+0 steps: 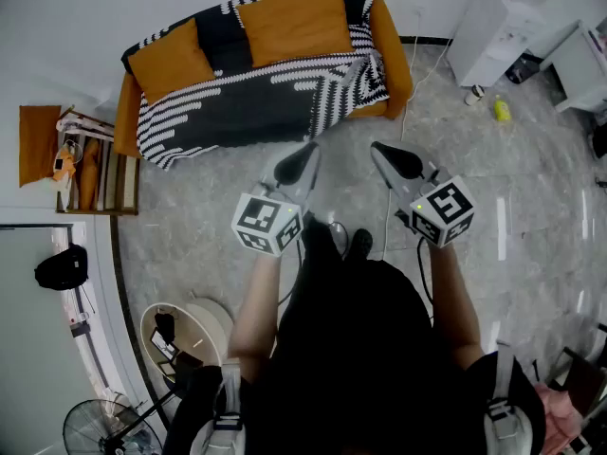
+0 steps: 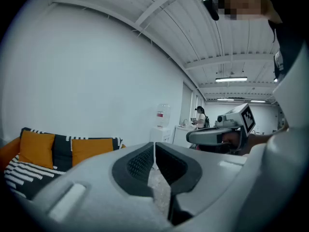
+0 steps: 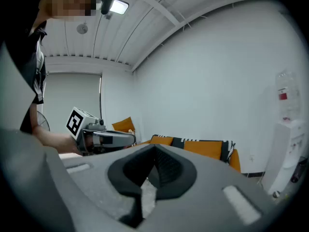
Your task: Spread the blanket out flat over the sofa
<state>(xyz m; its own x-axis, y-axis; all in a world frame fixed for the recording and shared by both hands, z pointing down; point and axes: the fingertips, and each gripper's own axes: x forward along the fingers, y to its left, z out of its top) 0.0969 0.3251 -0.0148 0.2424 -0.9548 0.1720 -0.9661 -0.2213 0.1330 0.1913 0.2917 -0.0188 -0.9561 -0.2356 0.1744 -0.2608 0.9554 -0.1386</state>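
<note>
The orange sofa (image 1: 392,57) stands against the far wall. A black-and-white patterned blanket (image 1: 248,102) lies over its seat, its back and the front edge, with two orange cushions (image 1: 293,23) on top. Both grippers hang in the air over the floor in front of the sofa, pointing toward it. My left gripper (image 1: 309,150) is shut with nothing between its jaws (image 2: 154,147). My right gripper (image 1: 377,148) is also shut and empty (image 3: 154,149). The sofa (image 2: 44,149) sits low at the left in the left gripper view, and it (image 3: 203,149) lies straight ahead in the right gripper view.
White cabinets (image 1: 493,27) and a water dispenser (image 3: 285,129) stand right of the sofa. A yellow object (image 1: 501,110) lies on the floor there. A wooden side rack (image 1: 95,173) is left of the sofa, a round stool (image 1: 185,335) and fan (image 1: 100,429) behind. A person (image 2: 199,116) stands far off.
</note>
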